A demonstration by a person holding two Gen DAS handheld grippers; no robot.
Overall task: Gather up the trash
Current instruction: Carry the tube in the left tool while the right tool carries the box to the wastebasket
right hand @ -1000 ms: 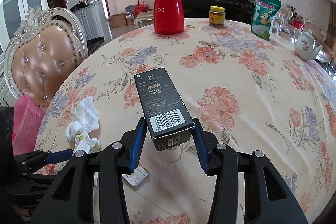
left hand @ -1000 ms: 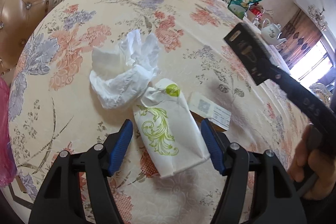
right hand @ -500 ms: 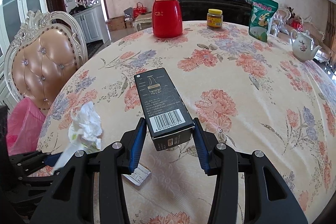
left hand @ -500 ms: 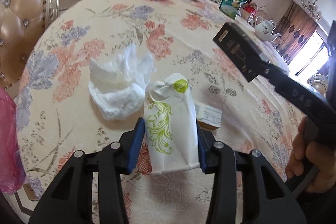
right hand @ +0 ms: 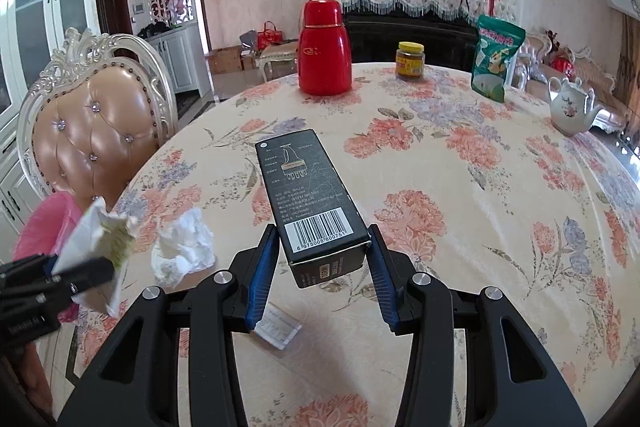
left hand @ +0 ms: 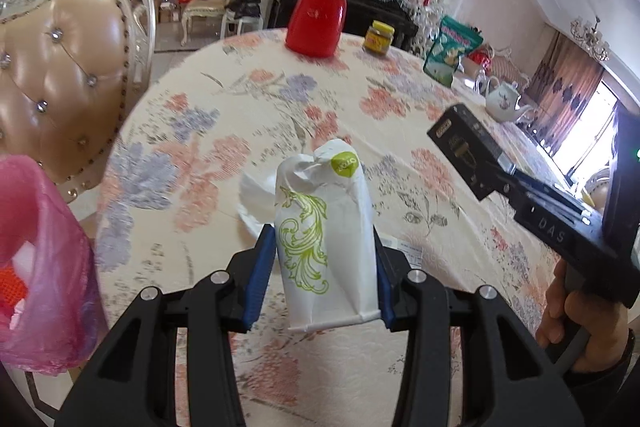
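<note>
Two grips on: left gripper (left hand: 320,281) clamped mid-body on white paper bag (left hand: 326,231), light, crushable (squeeze gently); right gripper (right hand: 322,277) clamped on stiff black box (right hand: 310,199), both above bench (right hand: 460,195).

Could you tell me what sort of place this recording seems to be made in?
Most likely a home dining or living room: a round table with a floral tablecloth, an ornate tufted chair, and a porcelain teapot.
</note>
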